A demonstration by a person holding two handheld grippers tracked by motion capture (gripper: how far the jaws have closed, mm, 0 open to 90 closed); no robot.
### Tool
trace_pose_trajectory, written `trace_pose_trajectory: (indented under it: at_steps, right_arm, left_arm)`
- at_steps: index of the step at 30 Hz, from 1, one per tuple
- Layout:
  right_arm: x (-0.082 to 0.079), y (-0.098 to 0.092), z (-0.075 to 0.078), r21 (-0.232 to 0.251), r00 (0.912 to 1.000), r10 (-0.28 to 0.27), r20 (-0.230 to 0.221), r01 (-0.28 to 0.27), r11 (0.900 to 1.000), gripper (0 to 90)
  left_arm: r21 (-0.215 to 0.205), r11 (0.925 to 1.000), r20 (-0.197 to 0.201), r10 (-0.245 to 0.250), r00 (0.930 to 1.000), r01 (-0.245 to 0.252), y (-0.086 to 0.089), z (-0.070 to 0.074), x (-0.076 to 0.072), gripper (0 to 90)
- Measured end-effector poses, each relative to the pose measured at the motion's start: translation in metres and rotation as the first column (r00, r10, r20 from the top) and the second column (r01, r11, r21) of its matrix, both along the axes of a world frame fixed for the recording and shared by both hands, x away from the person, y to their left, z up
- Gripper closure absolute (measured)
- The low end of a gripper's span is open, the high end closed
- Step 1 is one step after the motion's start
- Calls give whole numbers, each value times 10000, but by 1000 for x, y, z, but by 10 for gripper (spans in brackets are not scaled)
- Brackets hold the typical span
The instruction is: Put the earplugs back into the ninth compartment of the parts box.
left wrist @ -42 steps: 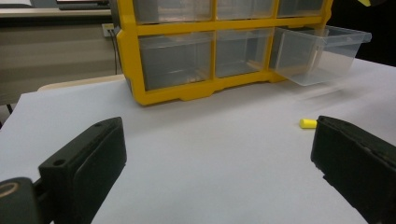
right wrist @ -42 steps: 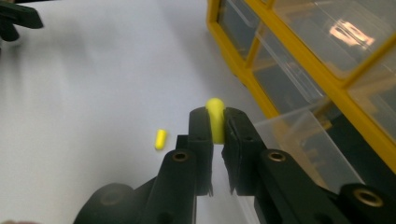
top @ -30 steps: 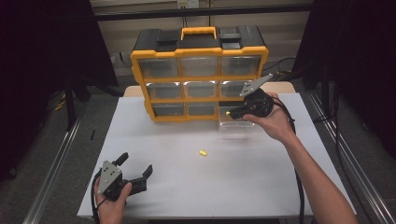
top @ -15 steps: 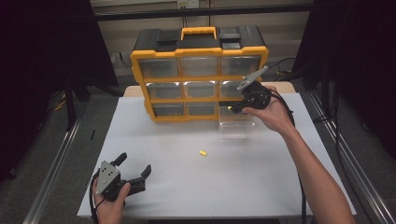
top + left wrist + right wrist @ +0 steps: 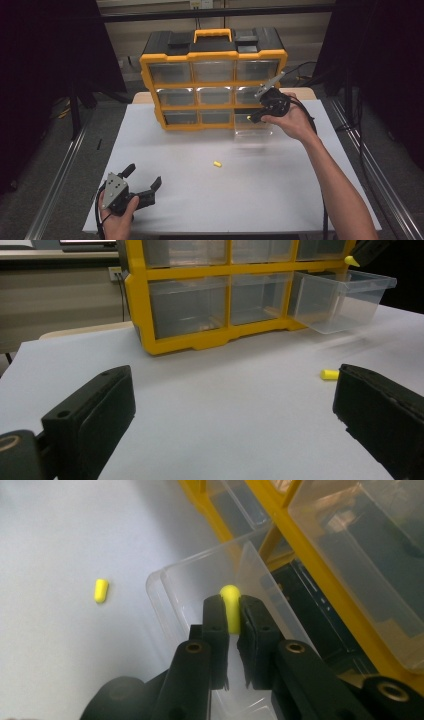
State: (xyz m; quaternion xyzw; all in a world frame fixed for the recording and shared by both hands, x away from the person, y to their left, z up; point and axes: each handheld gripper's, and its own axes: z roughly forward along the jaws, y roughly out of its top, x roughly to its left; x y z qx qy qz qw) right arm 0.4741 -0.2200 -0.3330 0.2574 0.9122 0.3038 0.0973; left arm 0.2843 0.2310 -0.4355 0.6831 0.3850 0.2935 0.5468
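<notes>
Since a second ago the right gripper (image 5: 251, 118) has slid a little toward the left of the high view, now poised at the pulled-out clear plastic drawer (image 5: 254, 125) near the middle right of that frame, while the left gripper (image 5: 145, 181) has kept its spot at the lower left of the white counter (image 5: 280, 180). Seen in the right gripper view, the right gripper (image 5: 233, 611) is pinched narrow on a small yellow foam earplug (image 5: 230, 605) — the plug's rounded tip pokes out above the black pads, right over the drawer's (image 5: 200, 580) open rim. A second yellow earplug (image 5: 216, 163) lies loose on the counter at the centre of the high view, well apart from both grippers; it shows at the left of the right gripper view (image 5: 101, 590) and just beside the right-hand jaw in the left gripper view (image 5: 329, 374). The left gripper stands wide with nothing between its pads, resting low over the counter. Behind the drawer stands the yellow-framed organizer cabinet (image 5: 214, 55) with rows of clear drawers and a black top — its bottom-right slot is vacant, the drawer drawn forward from it.
</notes>
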Motion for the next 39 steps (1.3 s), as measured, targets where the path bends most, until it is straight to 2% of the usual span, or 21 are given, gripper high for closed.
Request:
trace_pose_trajectory:
  at_steps: [10,18,31,39]
  right_arm:
    - [4,2,-9,-344,9988,116,-486,-133,9993,819]
    - [8,4,-16,-676,9972,318,-678,-364,9970,815]
    - [10,5,-24,-807,9965,345,-761,-406,9959,800]
    - [10,5,-23,-770,9980,200,-601,-246,9967,692]
  left_arm:
    - [54,10000,4,3,10000,-3,0,0,0,35]
    - [20,10000,-21,25,10000,-25,0,-1,1,35]
    - [83,10000,-7,2,10000,-2,1,0,0,35]
    - [111,9999,-8,-1,10000,2,1,0,0,35]
